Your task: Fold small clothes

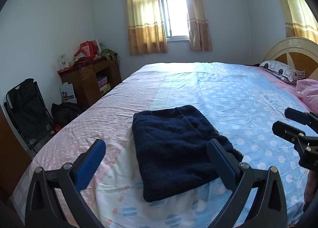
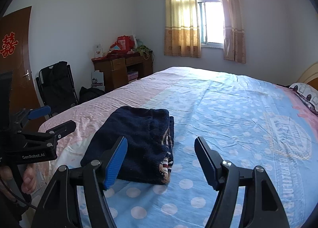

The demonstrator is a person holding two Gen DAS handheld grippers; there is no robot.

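Note:
A dark navy garment point(image 1: 174, 148) lies folded into a neat rectangle on the bed sheet point(image 1: 228, 98); in the right wrist view the garment point(image 2: 139, 140) shows a striped trim on its right edge. My left gripper point(image 1: 157, 146) hovers just in front of the garment, jaws wide apart with nothing between the pads. My right gripper point(image 2: 161, 144) stands open to the right of the garment, over bare sheet, holding nothing. The right gripper point(image 1: 292, 122) also shows at the right edge of the left wrist view, and the left gripper point(image 2: 53, 116) at the left edge of the right wrist view.
The bed sheet point(image 2: 238, 108) is pink and blue with white dots. A pillow point(image 1: 280, 70) and pink bedding point(image 1: 308, 90) lie by the headboard at right. A wooden desk point(image 1: 89, 80) with clutter, a black folding chair point(image 1: 25, 106) and a door point(image 2: 15, 53) stand at left.

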